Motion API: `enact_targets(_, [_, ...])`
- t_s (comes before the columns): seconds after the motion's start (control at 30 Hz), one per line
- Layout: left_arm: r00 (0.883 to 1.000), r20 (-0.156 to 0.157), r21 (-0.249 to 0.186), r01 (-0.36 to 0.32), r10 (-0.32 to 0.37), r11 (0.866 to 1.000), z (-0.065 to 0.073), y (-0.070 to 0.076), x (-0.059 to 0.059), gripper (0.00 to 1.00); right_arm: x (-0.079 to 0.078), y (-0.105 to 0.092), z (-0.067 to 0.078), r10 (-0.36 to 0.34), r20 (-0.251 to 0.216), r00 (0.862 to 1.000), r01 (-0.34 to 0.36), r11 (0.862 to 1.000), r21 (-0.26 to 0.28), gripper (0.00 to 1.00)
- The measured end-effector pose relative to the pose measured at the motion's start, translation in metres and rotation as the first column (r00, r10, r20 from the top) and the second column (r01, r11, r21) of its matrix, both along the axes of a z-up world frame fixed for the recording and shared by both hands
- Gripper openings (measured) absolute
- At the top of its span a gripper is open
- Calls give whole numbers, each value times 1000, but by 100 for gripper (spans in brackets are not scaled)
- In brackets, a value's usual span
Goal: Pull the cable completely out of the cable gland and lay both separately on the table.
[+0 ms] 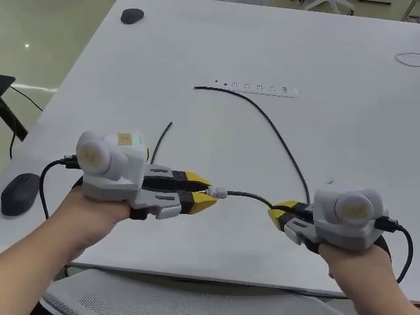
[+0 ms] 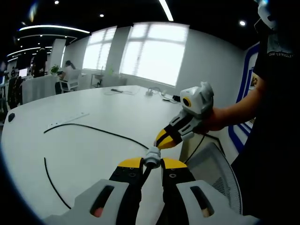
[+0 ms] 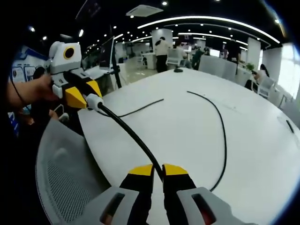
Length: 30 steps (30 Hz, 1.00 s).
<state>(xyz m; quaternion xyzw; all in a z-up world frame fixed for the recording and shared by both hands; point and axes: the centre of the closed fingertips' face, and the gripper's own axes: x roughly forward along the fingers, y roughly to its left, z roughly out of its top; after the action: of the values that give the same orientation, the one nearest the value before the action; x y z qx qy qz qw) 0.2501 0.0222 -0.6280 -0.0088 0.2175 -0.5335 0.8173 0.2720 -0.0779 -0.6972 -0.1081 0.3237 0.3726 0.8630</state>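
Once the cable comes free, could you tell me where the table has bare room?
Widest bare patch: right of the long black cable, nearer than the power strip. Another: between the short cable and that long one. Crowded: the near edge around the left tool and right tool.

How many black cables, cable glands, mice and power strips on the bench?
Black cables: 2, long curved black cable, short straight black cable; may be one cable's two ends
Light grey plastic cable gland: 1
Black oval mice: 2, far mouse, near mouse
White flat power strip: 1
Total: 6
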Motion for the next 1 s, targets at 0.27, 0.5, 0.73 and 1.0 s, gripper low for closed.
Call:
enact_targets(0.27, [1000, -11, -1, -7, 7, 1000, 0, 1, 0, 15, -5, 10, 24, 84, 84, 993, -80, 996, -50, 11])
enact_targets(0.5, [1000, -24, 2, -5, 5, 1000, -2, 0, 0, 15, -10, 38, 41, 218, 173, 960, -194, 970, -145, 15])
enact_targets(0.73, [1000, -28, 13, 1, -1, 1000, -3, 0, -1, 15, -12, 63, 49, 282, 205, 937, -249, 953, -170, 13])
enact_targets(1.0, [999, -37, 20, 4, -3, 1000, -6, -1, -1, 15, -16, 78, 49, 351, 230, 908, -304, 928, -214, 10])
